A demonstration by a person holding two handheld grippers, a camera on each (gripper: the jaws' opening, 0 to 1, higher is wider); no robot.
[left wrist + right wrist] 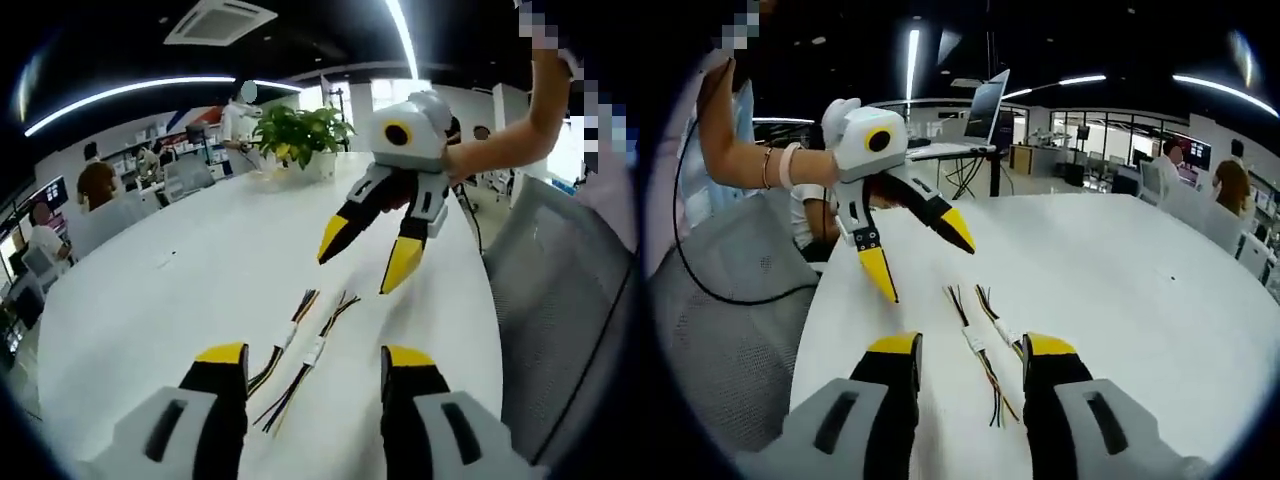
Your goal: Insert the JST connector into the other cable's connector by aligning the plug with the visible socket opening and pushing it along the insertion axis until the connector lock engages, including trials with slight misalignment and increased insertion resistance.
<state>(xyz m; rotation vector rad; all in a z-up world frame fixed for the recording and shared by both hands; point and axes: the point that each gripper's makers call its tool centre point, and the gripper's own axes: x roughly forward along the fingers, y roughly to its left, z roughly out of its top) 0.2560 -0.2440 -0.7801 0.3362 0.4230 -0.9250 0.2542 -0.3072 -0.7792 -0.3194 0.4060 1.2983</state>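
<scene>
An open-plan office: long strip lights (130,95) across a dark ceiling, a ceiling air vent (220,20), people seated at desks (95,185), a big white table (200,270) with a potted plant (300,135), mesh chairs (730,300), an open laptop (985,110).

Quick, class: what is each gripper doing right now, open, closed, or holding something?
Left gripper: open, holding nothing, above the two cables on the table.
Right gripper: open, holding nothing, fingers either side of the cables.

Connector housings on both cables (300,350) too small to tell plug from socket.
</scene>
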